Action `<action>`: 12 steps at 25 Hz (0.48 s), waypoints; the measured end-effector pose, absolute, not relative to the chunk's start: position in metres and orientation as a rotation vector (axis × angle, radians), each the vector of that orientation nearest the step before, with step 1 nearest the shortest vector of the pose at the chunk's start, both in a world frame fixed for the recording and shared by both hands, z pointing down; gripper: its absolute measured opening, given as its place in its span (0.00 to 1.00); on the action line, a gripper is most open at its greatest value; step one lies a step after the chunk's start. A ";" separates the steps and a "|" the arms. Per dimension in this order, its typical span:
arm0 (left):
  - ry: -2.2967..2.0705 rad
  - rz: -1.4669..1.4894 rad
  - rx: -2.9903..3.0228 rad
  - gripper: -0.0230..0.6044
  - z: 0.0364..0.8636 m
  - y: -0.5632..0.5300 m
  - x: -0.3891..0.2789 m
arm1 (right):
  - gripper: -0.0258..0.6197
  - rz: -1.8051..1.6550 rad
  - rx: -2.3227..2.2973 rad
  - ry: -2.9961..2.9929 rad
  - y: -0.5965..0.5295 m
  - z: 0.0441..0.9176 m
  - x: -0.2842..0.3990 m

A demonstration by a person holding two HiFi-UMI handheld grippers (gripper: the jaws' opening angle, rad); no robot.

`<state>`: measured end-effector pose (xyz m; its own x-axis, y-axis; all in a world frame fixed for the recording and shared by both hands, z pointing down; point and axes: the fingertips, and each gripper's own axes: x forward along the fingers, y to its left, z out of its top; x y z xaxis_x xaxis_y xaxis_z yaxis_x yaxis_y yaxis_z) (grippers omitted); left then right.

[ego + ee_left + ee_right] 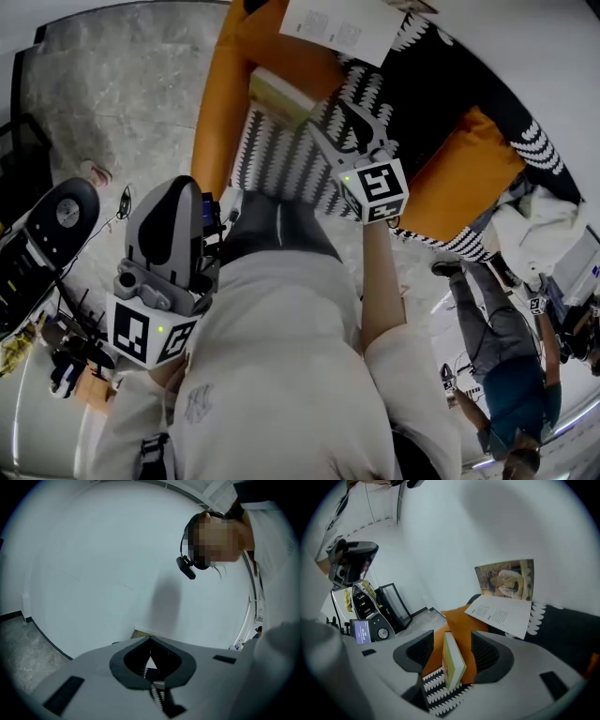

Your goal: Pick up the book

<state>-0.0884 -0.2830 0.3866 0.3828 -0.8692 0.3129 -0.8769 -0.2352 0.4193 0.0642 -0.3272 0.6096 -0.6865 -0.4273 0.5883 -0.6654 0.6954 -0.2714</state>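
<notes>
A thin book (452,665) with a green and yellow cover stands on edge on the black-and-white patterned sofa cover (440,693) and leans against an orange cushion (457,618). My right gripper (452,634) is open around it, one jaw on each side, and neither pad presses the book. From the head view the book (281,97) lies just beyond the right gripper (339,120). My left gripper (183,187) hangs low at the person's left side with nothing in it. In its own view the left gripper (150,641) is shut, with its teeth meshed, and faces a white wall.
An open magazine (501,613) rests on the sofa back above the book, also in the head view (342,28). More orange cushions (469,173) lie to the right. Another person (506,375) stands at the right. A dark device (47,234) and a black rack (393,604) stand on the floor at left.
</notes>
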 end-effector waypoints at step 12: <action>-1.468 0.053 2.045 0.05 0.409 -0.289 -0.085 | 0.46 0.812 0.610 -2.279 -0.327 0.709 0.054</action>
